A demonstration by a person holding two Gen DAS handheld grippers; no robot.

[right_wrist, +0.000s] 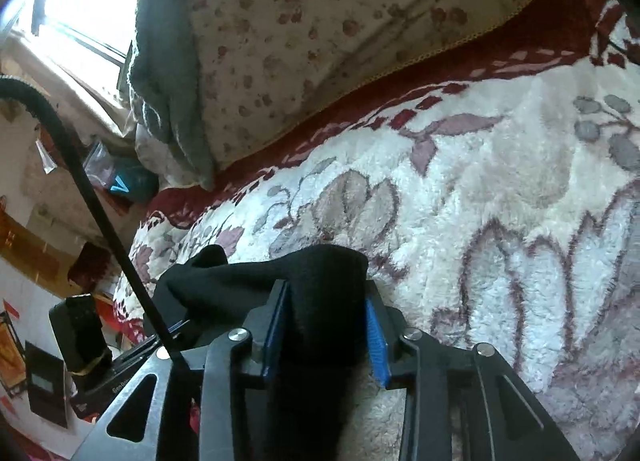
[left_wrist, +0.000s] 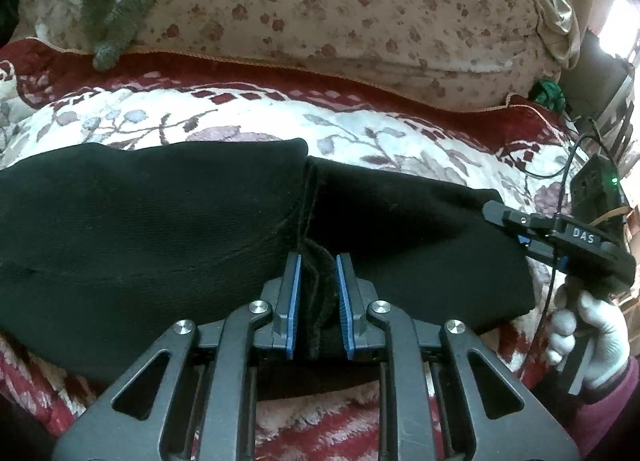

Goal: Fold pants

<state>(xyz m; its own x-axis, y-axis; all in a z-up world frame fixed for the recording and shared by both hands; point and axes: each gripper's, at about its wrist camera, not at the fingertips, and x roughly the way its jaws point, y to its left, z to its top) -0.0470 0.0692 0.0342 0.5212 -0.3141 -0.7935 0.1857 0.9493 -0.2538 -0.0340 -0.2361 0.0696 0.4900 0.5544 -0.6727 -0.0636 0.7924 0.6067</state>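
A plush floral blanket in cream and dark red covers the bed, and a cream pillow with small reddish flowers lies along its far edge. A grey-green knitted garment is draped over the pillow's left end.

The black pants lie stretched across the blanket from left to right, folded over on themselves so that one layer's edge crosses the middle (a seam runs down from it toward the near side).

The left gripper sits at the near edge of the pants. Its blue-padded fingers stand a narrow gap apart, and a bunched ridge of the black cloth fills that gap, pinched between the pads.

The right gripper holds the right end of the pants. In its own view the fingers stand somewhat wider, with a thick wad of black fabric packed between the blue pads and rising over their tips. From the left wrist view it reaches in from the right, held by a white-gloved hand. A black cable arcs past its left side.
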